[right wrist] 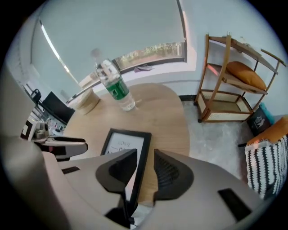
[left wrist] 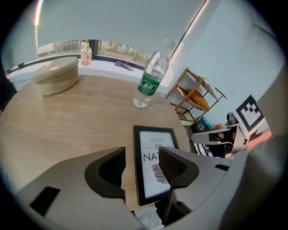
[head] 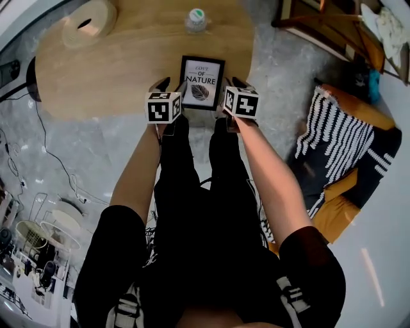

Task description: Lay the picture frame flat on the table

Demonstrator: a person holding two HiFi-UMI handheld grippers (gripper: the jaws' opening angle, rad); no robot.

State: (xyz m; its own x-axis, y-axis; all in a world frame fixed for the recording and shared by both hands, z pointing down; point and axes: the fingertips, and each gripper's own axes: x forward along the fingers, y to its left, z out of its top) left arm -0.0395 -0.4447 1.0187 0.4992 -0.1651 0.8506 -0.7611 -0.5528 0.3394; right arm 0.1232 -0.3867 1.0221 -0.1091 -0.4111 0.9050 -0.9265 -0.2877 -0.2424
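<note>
Left gripper [left wrist: 141,167] hangs with its jaws spread, the left border of the picture frame [head: 202,82] showing in the gap with neither pad pressing it. The right gripper [right wrist: 145,168] is spread the same way over the frame's right border. The frame lies flat, print up, at the near edge of the wooden surface [head: 115,70]. A plastic bottle [head: 195,19] stands upright by the far edge, and a round woven box [head: 90,22] sits at the far left.
</note>
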